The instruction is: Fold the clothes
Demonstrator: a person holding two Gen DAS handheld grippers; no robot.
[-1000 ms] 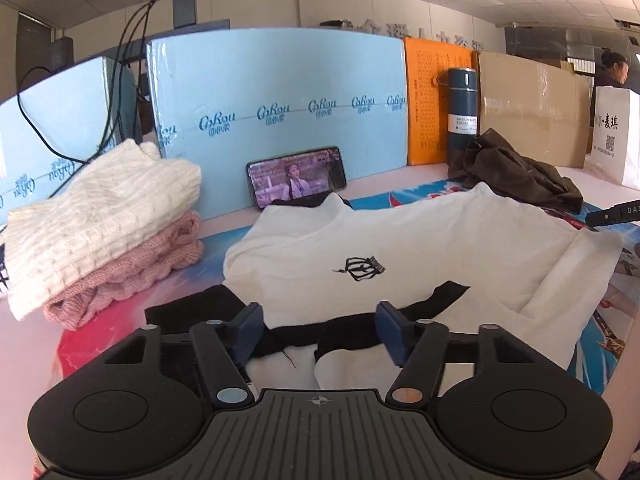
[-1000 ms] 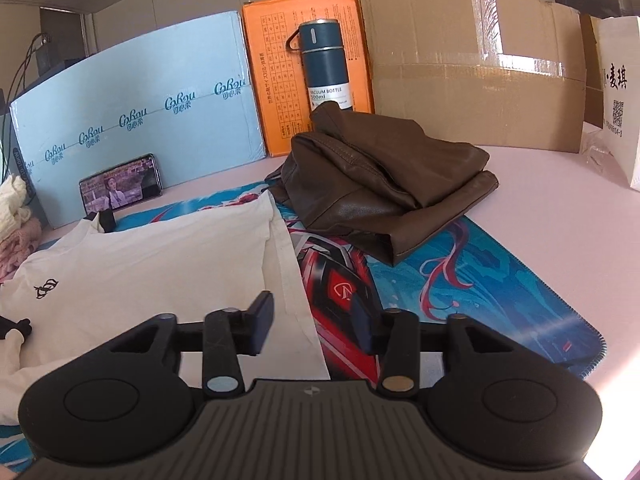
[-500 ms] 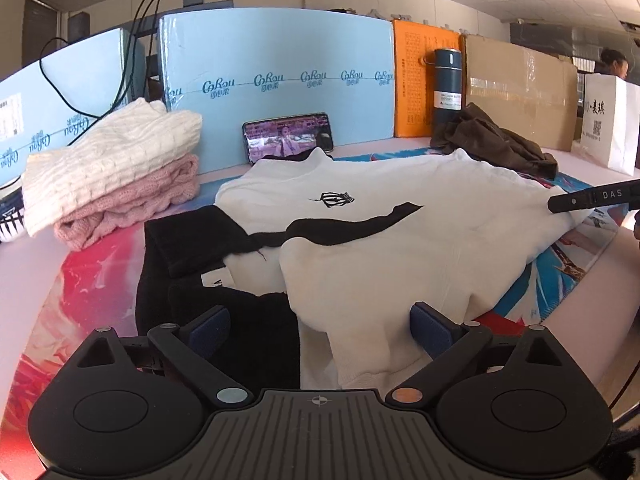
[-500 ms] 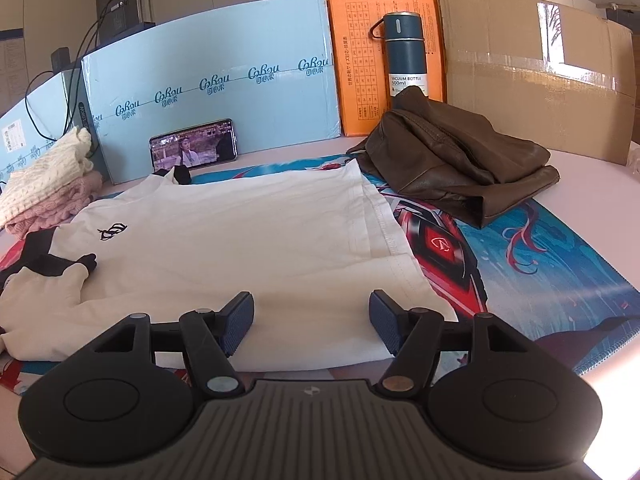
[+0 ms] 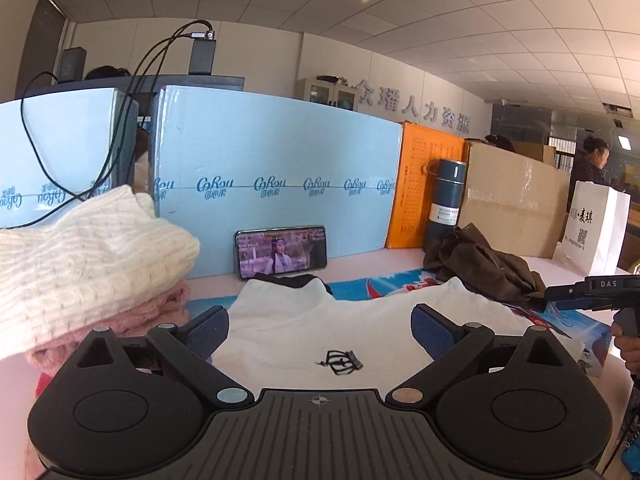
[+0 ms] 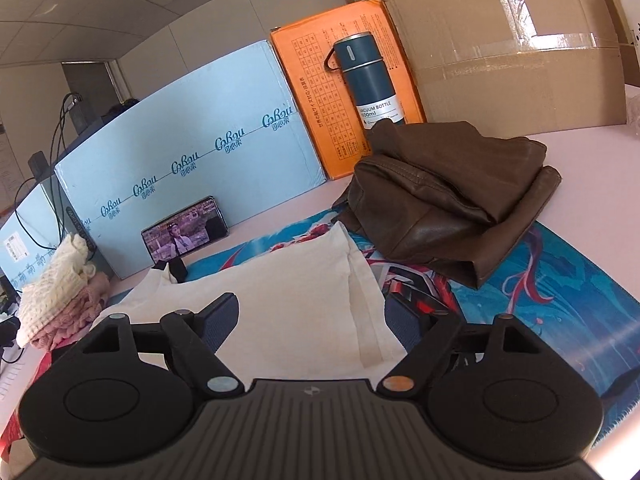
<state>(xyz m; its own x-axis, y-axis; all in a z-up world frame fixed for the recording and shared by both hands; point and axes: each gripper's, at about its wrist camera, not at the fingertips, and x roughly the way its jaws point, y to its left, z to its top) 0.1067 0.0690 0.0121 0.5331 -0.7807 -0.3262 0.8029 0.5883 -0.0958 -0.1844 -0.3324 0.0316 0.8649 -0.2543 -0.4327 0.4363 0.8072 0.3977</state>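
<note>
On the mat [image 6: 560,288], white shirt [image 5: 320,332] spread crosswise, collar far. Left gripper [image 5: 320,326] wide over chest; right gripper [image 6: 312,316] wide over hem.

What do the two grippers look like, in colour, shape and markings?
Both are matte black, with a ribbed centre panel between two round discs. The left gripper and right gripper each have two angled black fingers with dark blue textured pads. Each has a silver and a copper rivet.

Each gripper [image 5: 319,330] is built of matte black plastic, with ribbed housing, round silver and copper pivot caps, and blue textured finger pads [image 6: 224,318].
</note>
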